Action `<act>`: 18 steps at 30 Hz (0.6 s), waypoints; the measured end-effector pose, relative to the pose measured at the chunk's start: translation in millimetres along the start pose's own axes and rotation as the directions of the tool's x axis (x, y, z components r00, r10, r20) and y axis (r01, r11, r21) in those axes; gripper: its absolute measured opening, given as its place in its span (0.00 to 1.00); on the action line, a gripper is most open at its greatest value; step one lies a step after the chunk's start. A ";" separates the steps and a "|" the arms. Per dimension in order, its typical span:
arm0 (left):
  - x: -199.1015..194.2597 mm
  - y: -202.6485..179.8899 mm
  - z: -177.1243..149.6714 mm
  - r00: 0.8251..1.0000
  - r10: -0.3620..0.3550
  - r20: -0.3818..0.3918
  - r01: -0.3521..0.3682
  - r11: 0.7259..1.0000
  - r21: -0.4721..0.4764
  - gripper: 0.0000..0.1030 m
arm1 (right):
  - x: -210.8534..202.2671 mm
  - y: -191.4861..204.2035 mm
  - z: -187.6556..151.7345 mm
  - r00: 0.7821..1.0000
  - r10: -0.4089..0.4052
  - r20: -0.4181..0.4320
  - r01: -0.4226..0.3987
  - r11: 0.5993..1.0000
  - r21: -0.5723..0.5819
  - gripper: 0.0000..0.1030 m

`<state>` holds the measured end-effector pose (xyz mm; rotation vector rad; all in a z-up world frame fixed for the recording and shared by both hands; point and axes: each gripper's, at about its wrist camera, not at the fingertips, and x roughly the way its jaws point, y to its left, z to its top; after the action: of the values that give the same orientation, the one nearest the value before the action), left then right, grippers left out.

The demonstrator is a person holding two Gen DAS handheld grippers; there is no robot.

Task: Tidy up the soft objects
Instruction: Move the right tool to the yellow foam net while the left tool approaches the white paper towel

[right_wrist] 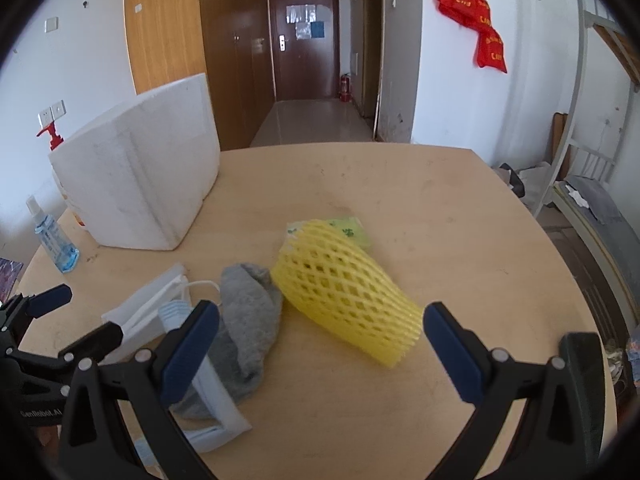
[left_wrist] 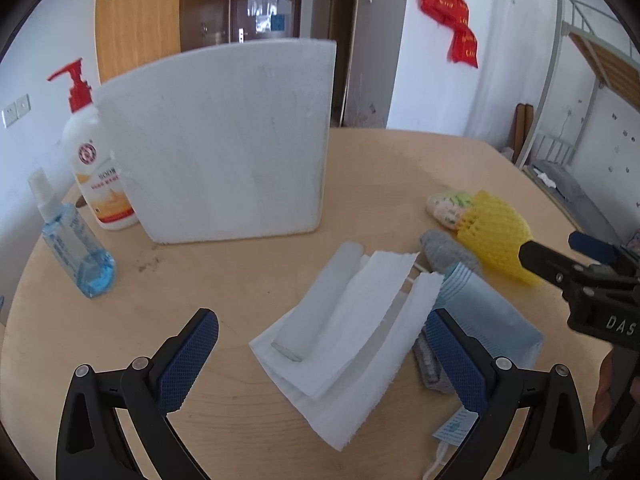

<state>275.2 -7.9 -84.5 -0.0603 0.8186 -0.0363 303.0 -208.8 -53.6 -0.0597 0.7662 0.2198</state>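
Round pale-wood table point(right_wrist: 400, 200) in a dorm-like room, brown door down a hallway behind, metal bunk frame off to one side. At the table's far left stands a white foam box point(left_wrist: 224, 140), open side not visible from here; behind it a white pump bottle with red nozzle point(left_wrist: 94, 152), and beside that a clear blue spray bottle point(left_wrist: 76, 240)

Soft things lie scattered on the near half of the table. Left gripper point(left_wrist: 320, 360): jaws wide apart, empty, hovering over a folded white paper tissue point(left_wrist: 352, 328) with a white foam strip point(left_wrist: 320, 300) lying on it. Its right finger sits over a light-blue pleated face mask point(left_wrist: 492, 320), ear loop trailing near the table edge. Right gripper point(right_wrist: 316, 348): jaws wide apart, empty, aimed at a yellow foam net sleeve point(right_wrist: 344, 292). Just left of the sleeve, touching it, a crumpled grey sock point(right_wrist: 248, 320) lies partly on the mask. Behind the sleeve, a small green-and-white floral packet point(right_wrist: 352, 232), mostly hidden

Handling, judged:
- Net sleeve: very light, springy, will collapse under the pads; pinch across the near open rim or mid-body
- Tissue: flimsy, tears, layers may separate; take a folded edge, and expect the strip to slide off
- Sock: limp, easy; grab the bunched middle
- Mask: thin and flat on the table, hard to get under; the pleated edge looks best
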 end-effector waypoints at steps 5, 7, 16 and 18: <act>3.8 -4.1 -0.7 0.999 -0.038 -0.023 0.038 0.999 -0.005 1.00 | 5.4 -6.8 -0.8 0.999 0.031 -0.016 -0.030 0.999 0.013 1.00; 5.6 -10.2 0.6 0.999 -0.035 -0.021 0.036 0.999 0.012 1.00 | 6.2 -12.2 0.8 1.000 0.016 -0.016 -0.015 1.000 0.017 1.00; 15.6 -14.8 -0.5 0.997 -0.048 -0.053 0.048 0.999 0.016 0.97 | 30.2 -12.9 6.6 0.996 -0.020 -0.083 0.017 0.999 -0.036 1.00; 13.7 -16.1 -1.0 0.997 -0.063 -0.052 0.064 0.998 0.017 0.96 | 33.5 -11.8 8.4 0.996 -0.026 -0.087 0.021 0.998 -0.051 1.00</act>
<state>283.6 -24.8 -94.1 -0.0683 0.8678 -0.1052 334.7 -213.2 -71.1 -0.1262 0.8470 0.2150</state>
